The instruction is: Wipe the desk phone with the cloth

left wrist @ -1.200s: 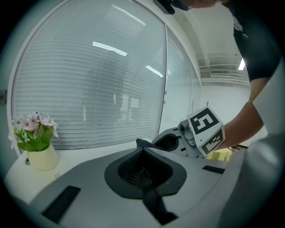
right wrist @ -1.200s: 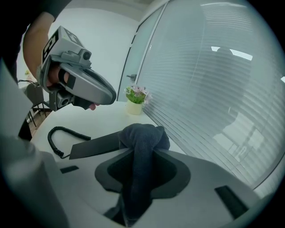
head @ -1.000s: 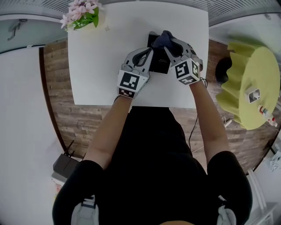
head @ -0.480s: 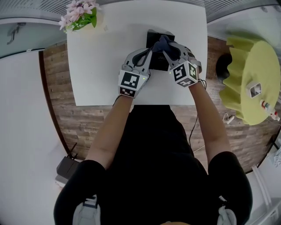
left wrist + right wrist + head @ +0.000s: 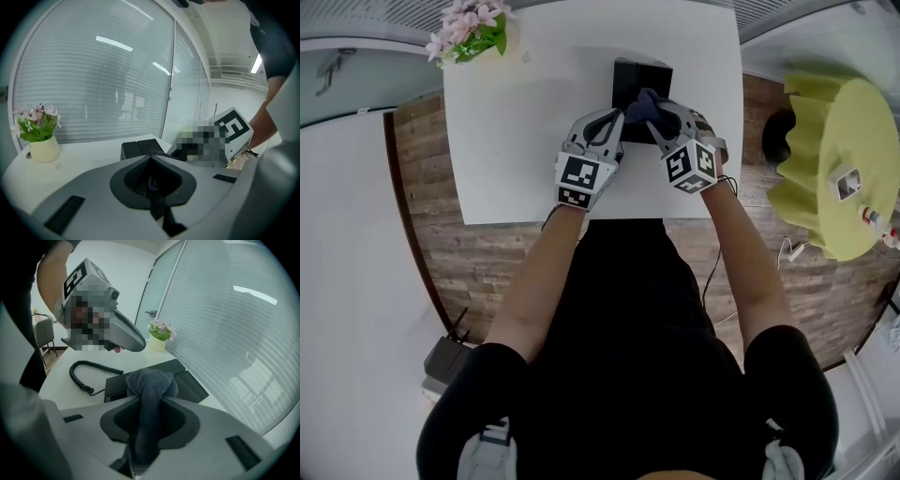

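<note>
Desk phone (image 5: 643, 73) sat near the far edge of the white table (image 5: 516, 141). The right gripper (image 5: 658, 114) was clamped on the bunched dark cloth (image 5: 647, 99), its end down on the phone's near side, presumably for scrubbing. The left gripper (image 5: 609, 124) hung just beside the phone, jaws pinched together, apparently on nothing.

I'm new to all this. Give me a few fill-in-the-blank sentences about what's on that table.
The right tongs are shut on a dark cloth, held at the black ____.
A coiled ____ lies on the white table beside it.
The pot at the table's corner holds pink ____.
Missing words: phone; cord; flowers.
</note>
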Demonstrator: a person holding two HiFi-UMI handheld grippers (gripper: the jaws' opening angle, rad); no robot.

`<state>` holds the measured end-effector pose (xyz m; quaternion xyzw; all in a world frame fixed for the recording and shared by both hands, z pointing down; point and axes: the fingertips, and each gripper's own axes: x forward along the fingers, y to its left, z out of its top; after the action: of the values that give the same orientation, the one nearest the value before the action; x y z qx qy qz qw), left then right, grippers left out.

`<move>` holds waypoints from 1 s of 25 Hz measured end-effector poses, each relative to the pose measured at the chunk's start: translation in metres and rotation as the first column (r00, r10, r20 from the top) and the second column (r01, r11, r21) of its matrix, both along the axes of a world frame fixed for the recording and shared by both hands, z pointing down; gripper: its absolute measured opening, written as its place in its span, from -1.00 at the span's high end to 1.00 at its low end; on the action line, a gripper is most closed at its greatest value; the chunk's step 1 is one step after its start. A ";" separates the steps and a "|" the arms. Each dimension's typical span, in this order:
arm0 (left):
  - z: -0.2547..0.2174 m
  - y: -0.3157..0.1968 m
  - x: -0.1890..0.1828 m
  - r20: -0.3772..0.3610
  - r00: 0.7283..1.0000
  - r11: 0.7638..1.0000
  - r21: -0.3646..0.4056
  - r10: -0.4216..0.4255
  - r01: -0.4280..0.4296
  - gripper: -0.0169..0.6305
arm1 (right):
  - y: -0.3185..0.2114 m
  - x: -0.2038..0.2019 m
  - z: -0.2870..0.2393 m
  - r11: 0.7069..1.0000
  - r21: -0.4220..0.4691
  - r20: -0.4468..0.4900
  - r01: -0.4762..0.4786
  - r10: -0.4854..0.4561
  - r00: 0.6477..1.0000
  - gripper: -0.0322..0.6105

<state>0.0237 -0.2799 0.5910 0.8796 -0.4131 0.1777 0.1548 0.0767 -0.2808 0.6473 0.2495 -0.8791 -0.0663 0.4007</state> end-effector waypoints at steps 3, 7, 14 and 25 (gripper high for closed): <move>0.007 0.007 -0.001 0.003 1.000 1.000 -0.012 0.000 0.000 0.91 | 0.009 -0.001 0.005 1.000 -0.004 -0.007 0.001 -0.001 1.000 0.54; 0.016 0.019 -0.002 0.009 1.000 0.999 -0.039 0.006 -0.005 0.91 | 0.021 -0.002 0.011 1.000 -0.009 -0.015 0.002 -0.002 1.000 0.55; 0.026 0.038 -0.007 0.007 1.000 0.998 -0.055 0.003 -0.002 0.91 | 0.049 -0.004 0.024 0.999 -0.039 -0.035 0.004 -0.005 0.999 0.55; 0.019 0.051 -0.012 0.018 1.000 0.999 -0.040 0.012 -0.011 0.91 | 0.070 -0.004 0.032 0.997 -0.076 -0.075 0.001 -0.007 0.997 0.54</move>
<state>0.0114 -0.2284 0.6104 0.8771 -0.4060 0.1948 0.1673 0.0723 -0.2109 0.6791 0.2295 -0.8659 -0.0428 0.4425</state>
